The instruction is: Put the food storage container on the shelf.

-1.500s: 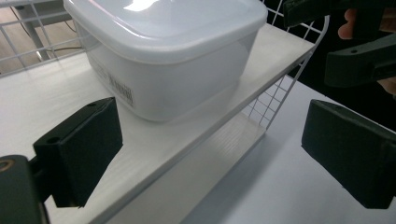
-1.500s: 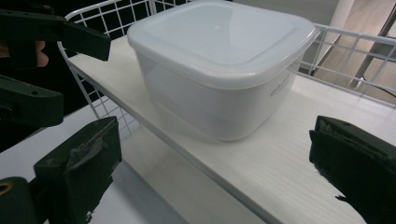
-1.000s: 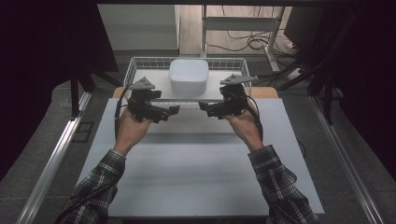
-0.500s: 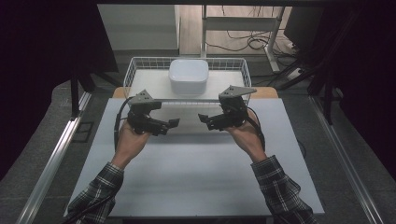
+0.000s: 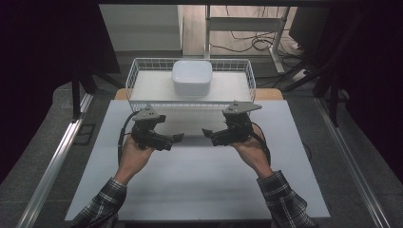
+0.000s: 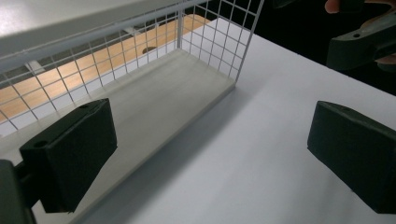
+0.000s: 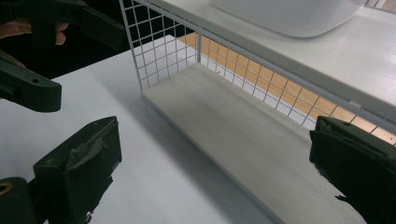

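Hands in plaid sleeves come up from the near edge of the white table [image 5: 199,190], each holding a black two-jaw gripper, and the two tools face one another across a small gap.

On the left, the left gripper [image 5: 177,138] sits low over the table, just in front of the white wire basket [image 5: 138,78]. Its jaws stand wide apart with nothing between them; in the left gripper view [image 6: 212,154] they frame bare table top and the near corner of the basket's mesh wall.

Between the two tools lies plain white surface, and behind it the basket, whose pale wooden floor runs along the front mesh. A white, rounded-square bowl [image 5: 192,78] rests inside the basket toward its back middle, well apart from both tools.

On the right, the right gripper [image 5: 206,133] mirrors the other one, its jaws also spread wide and empty. In the right gripper view [image 7: 212,172] they bracket the basket's front edge and floor, with the bowl [image 7: 289,16] above the mesh.
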Action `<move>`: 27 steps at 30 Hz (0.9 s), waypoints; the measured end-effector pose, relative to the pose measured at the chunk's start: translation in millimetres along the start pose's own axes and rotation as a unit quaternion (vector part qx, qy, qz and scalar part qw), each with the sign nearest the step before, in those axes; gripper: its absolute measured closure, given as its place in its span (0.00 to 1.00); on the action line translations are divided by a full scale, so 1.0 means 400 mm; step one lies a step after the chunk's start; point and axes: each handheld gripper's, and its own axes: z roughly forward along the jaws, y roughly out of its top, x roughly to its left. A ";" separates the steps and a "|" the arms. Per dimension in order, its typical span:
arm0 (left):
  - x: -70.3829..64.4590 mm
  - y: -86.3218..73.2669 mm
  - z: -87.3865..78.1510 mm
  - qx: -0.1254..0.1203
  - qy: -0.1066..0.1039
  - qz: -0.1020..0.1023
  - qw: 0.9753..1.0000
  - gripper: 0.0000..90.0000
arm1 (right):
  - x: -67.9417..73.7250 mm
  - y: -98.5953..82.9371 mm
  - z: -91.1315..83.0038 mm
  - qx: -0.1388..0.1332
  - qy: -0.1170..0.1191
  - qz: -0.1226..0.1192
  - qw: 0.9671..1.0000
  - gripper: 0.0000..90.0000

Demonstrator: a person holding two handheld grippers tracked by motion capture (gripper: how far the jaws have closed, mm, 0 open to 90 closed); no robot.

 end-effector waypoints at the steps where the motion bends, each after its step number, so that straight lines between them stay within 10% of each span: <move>1: -0.003 -0.007 0.000 0.000 0.000 -0.001 1.000 0.01 | 0.002 -0.004 0.000 -0.001 0.000 -0.001 1.000 0.02; 27: -0.046 -0.220 -0.053 0.010 0.015 -0.025 1.000 0.01 | 0.044 -0.190 -0.051 0.020 -0.007 0.008 1.000 0.00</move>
